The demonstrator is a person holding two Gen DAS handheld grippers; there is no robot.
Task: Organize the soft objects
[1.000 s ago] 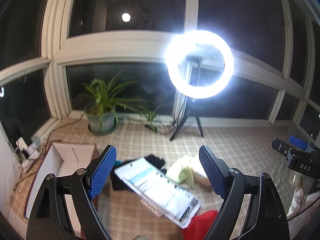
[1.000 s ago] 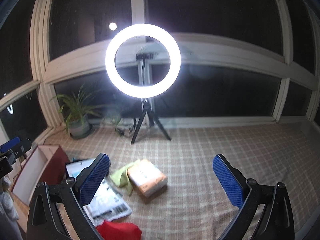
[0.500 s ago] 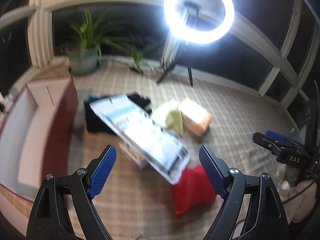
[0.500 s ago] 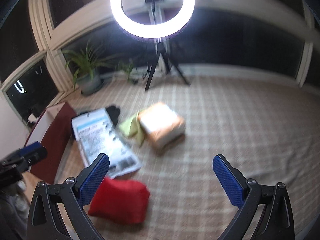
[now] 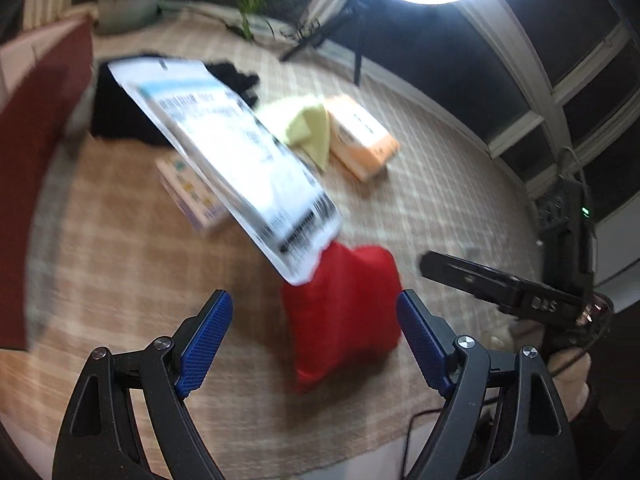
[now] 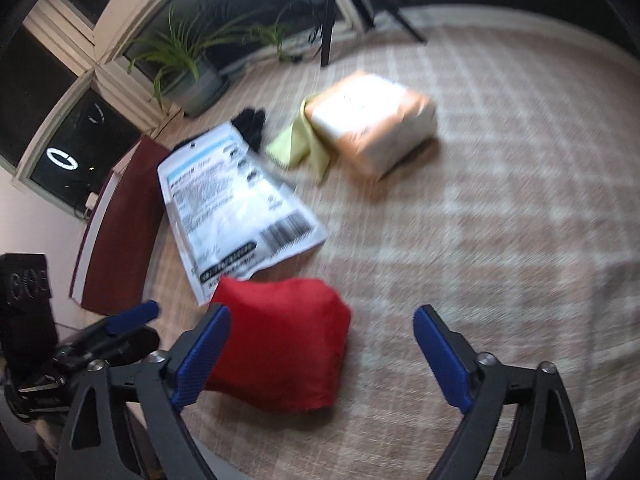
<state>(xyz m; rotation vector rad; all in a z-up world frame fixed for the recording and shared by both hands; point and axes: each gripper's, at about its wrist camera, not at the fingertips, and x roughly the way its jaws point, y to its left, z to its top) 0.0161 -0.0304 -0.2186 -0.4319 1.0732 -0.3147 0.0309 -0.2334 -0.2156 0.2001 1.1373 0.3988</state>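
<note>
Simply puffy, crumpled red pouch (image 6: pixel 280 344)

Print on the flat white plastic packet (image 5: pixel 224 152) smears unreadable; it hides part of the small printed box (image 5: pixel 188 192) beneath.

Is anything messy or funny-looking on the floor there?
Yes. The white plastic packet lies crooked, one corner over the red pouch. The yellow cloth is crumpled against the orange pack. Nothing looks spilled or broken.
</note>
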